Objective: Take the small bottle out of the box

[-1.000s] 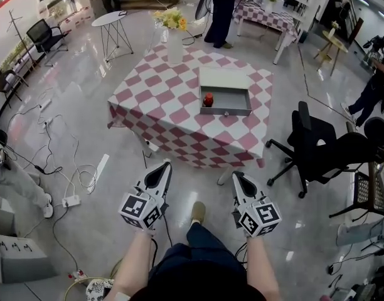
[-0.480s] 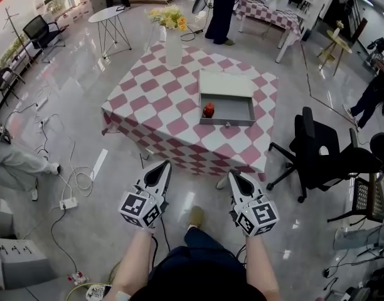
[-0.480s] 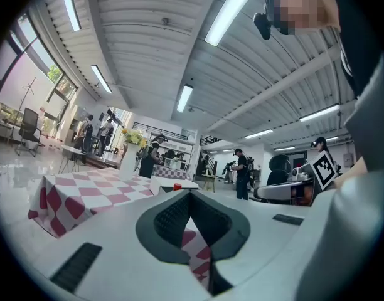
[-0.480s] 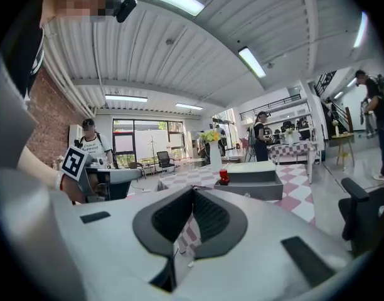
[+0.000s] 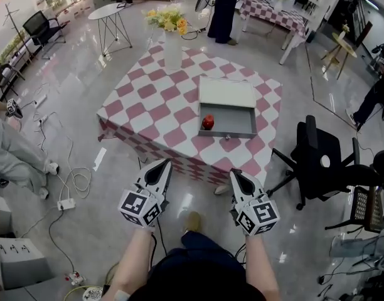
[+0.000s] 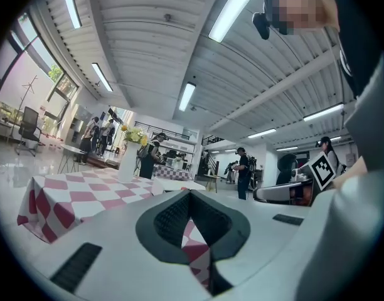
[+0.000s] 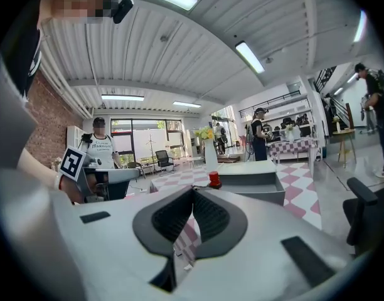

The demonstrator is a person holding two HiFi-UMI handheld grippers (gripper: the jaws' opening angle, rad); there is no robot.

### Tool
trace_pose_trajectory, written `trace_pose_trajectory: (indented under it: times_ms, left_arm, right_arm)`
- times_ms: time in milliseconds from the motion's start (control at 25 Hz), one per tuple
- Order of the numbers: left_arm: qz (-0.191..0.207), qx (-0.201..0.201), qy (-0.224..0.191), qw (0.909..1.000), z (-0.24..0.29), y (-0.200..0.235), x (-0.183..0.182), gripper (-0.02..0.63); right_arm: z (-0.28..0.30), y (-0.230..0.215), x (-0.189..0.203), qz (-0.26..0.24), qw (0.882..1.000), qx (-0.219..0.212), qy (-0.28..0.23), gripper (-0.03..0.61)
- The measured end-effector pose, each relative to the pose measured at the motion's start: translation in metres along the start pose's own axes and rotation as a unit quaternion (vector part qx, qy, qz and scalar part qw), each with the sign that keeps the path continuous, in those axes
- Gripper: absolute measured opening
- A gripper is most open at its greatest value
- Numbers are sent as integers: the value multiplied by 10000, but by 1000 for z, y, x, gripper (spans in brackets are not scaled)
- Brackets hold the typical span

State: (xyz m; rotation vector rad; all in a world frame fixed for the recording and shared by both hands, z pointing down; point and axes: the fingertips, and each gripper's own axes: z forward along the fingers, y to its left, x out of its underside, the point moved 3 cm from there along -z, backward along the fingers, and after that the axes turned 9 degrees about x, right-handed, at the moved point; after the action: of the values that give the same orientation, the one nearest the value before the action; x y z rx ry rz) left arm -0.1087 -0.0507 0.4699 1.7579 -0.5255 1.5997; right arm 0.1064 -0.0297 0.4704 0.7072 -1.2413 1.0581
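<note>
A small red bottle (image 5: 208, 122) stands in the front left corner of an open grey box (image 5: 233, 129) on the pink-and-white checked table (image 5: 160, 105). The right gripper view shows the small red bottle (image 7: 213, 179) at the near corner of the box (image 7: 255, 184). My left gripper (image 5: 159, 167) and right gripper (image 5: 237, 177) are held side by side over the floor, short of the table's near edge. Both are shut with nothing between the jaws. In the gripper views the left gripper's tips (image 6: 191, 193) and the right gripper's tips (image 7: 193, 190) meet in a closed seam.
A white vase of yellow flowers (image 5: 172, 42) stands at the table's far corner. A black office chair (image 5: 324, 162) is to the right of the table. Cables and a power strip (image 5: 66, 202) lie on the floor at left. People stand farther back.
The table and box have come closer and lower in the head view as the person walks toward them. Both grippers keep their place in front of the body, still shut.
</note>
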Motion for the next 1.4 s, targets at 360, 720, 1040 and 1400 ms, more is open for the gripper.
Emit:
trace_pose_trajectory:
  times_ms: [360, 720, 1040, 1400]
  left_arm:
    - [2, -42, 37, 10000, 43, 22, 0, 2]
    - [-6, 9, 34, 10000, 73, 32, 7, 2]
    - [-54, -19, 121, 9999, 82, 42, 11, 2]
    - [-120, 96, 192, 9997, 103, 63, 10, 2]
  right_arm:
    - [42, -27, -6, -21, 9999, -150, 58, 6]
    - [66, -44, -3, -25, 9996, -252, 89, 6]
    - [82, -49, 3, 37, 9993, -324, 190, 6]
    - [108, -51, -1, 4, 9992, -279, 277, 6]
